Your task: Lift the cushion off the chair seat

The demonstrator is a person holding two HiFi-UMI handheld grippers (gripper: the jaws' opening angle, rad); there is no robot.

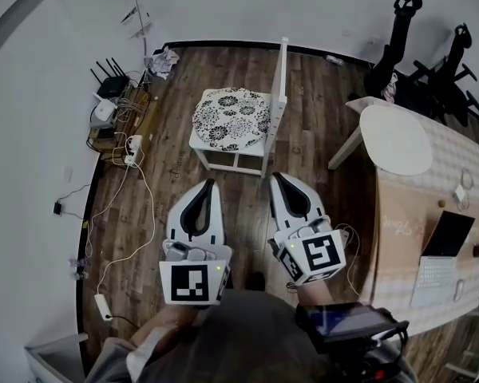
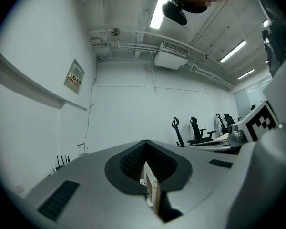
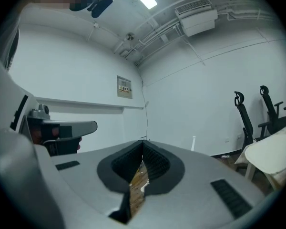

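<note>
Nearest, at the bottom of the head view, is the person's dark-clad chest [image 1: 247,341], and everything that matters lies beyond it on the wooden floor [image 1: 176,94]. A white chair [image 1: 281,86] stands there well clear of the checked tabletop [image 1: 407,214], its backrest on the side towards that tabletop. The cushion [image 1: 232,118], round-cornered with a black-and-white floral print, lies flat on the seat and covers nearly all of it.

Short of the chair, the left claw [image 1: 209,187] and the right claw [image 1: 278,180] are held out level, side by side, pointing at it. Each has its jaws pressed together with nothing between them, and neither touches the cushion yet.

This looks like the approach, so the jaws should part before they reach the seat. The backrest blocks one side, so the near edge and the open side edge look like the easiest places to pinch. A soft cushion will likely sag from one grip; taking two well-separated points and raising both evenly should keep it level. Whether ties hold it to the chair cannot be told, so lift gently at first.
</note>
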